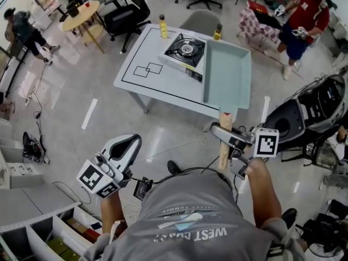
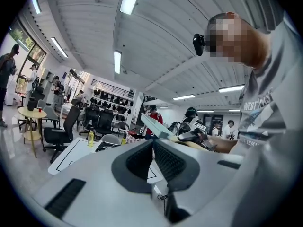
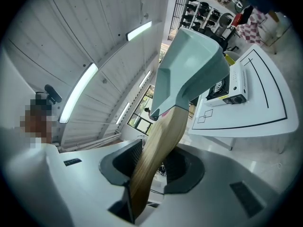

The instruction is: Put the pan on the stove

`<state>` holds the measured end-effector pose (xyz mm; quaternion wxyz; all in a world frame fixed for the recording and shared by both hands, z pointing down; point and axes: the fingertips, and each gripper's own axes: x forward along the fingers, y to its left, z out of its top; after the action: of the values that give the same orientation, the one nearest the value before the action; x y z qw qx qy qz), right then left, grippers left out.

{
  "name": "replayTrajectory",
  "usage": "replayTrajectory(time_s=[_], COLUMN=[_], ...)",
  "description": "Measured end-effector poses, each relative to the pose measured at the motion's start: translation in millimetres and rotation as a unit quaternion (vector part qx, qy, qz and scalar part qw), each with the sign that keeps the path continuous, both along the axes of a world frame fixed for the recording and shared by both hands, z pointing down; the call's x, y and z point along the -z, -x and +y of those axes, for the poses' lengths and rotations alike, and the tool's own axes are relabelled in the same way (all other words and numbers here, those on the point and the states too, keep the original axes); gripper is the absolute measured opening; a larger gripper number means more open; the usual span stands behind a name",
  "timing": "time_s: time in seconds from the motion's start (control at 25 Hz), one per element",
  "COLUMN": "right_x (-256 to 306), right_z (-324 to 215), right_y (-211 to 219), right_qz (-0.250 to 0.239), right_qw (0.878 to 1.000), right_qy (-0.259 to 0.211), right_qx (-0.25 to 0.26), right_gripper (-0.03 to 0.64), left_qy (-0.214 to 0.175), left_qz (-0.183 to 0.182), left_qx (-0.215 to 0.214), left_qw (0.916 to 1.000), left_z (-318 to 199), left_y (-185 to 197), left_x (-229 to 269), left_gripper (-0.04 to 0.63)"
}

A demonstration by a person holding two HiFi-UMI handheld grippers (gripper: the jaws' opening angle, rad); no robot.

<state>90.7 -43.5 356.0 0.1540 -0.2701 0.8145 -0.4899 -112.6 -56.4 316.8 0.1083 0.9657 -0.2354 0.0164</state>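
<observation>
I hold a pale teal rectangular pan (image 1: 227,75) in the air by its wooden handle (image 1: 224,145); my right gripper (image 1: 231,141) is shut on that handle. In the right gripper view the handle (image 3: 156,160) runs up between the jaws to the pan (image 3: 189,74). A black-topped portable stove (image 1: 185,50) sits on the white table (image 1: 147,86) ahead, and the stove (image 3: 227,91) shows again past the pan. My left gripper (image 1: 124,145), low at the left, is shut on nothing; its pads (image 2: 163,160) meet at the tip.
Two yellow bottles (image 1: 162,26) (image 1: 218,32) stand at the table's far edge. Black lines mark the tabletop. Office chairs (image 1: 128,10) and a round yellow table (image 1: 81,12) stand behind, a scooter (image 1: 310,113) at the right, cables (image 1: 32,145) and shelves at the lower left. People stand around.
</observation>
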Motion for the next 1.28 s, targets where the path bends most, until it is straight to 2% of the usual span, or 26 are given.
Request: replayTrajectory(time_s=[0.4, 0.8, 1.28], right_x=[14.5, 16.1, 7.0], right_z=[-5.8, -33.3, -91.9], right_y=[14.9, 20.7, 18.5], right_qz=[0.014, 0.014, 0.02], right_qw=[1.0, 1.0, 1.0], right_qy=[-0.004, -0.005, 0.002], right_qx=[-0.011, -0.001, 0.02], right_gripper=[0.141, 0.141, 0.143], left_qy=[-0.004, -0.004, -0.001], left_qz=[0.018, 0.02, 0.024], left_qx=[-0.009, 0.024, 0.059], left_qw=[0.9998, 0.9995, 0.998], left_z=[-0.3, -12.0, -48.5], left_y=[23.5, 49.1, 56.6], left_x=[6.2, 5.1, 1.5], left_gripper=[0.011, 0.011, 0.011])
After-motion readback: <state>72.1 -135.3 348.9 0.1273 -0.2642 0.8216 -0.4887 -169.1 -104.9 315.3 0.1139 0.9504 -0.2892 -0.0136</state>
